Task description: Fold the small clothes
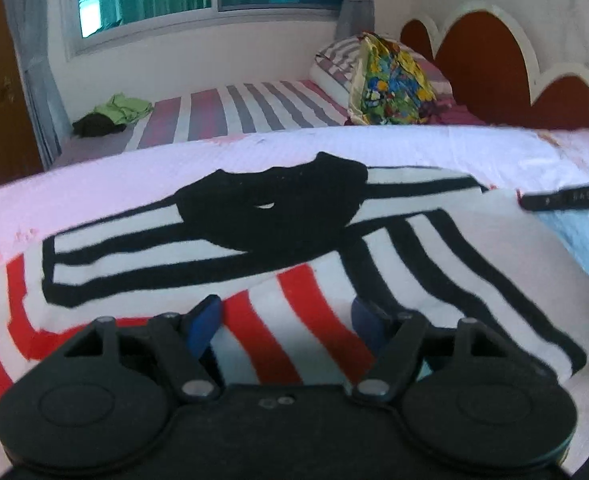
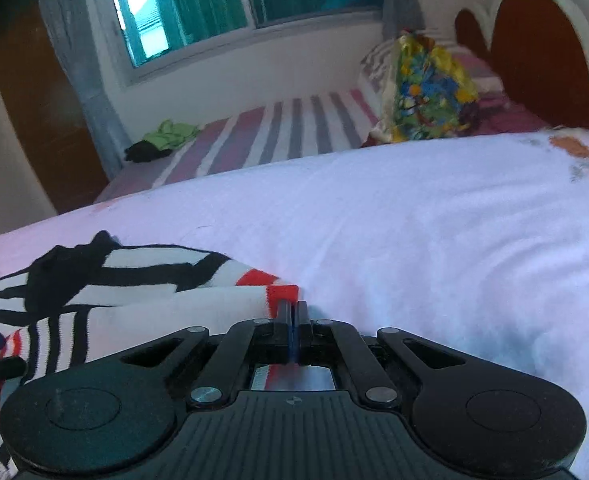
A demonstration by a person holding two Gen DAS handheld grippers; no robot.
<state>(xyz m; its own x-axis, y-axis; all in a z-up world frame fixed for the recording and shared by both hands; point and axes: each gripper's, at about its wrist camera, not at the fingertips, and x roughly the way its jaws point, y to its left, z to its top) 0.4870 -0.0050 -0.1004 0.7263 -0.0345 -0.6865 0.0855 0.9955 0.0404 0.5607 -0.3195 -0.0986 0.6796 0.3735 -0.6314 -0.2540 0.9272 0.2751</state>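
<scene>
A small striped shirt (image 1: 222,256), white with black and red stripes and a black collar patch (image 1: 278,204), lies partly folded on the white bedspread (image 1: 414,148). My left gripper (image 1: 286,320) is open low over its red-striped part, blue fingertips (image 1: 204,322) apart with cloth between them. My right gripper (image 2: 292,312) is shut on the shirt's red-edged hem (image 2: 282,292) at its right end. The shirt (image 2: 106,280) spreads to the left in the right wrist view. The right gripper's tip (image 1: 566,197) shows at the right edge of the left wrist view.
Beyond the bedspread (image 2: 414,232) lies a striped sheet (image 1: 234,116) with a green and black clothes pile (image 1: 112,116), a colourful bag (image 1: 394,84) against a pillow, and a red headboard (image 1: 486,64). A window and curtains are behind.
</scene>
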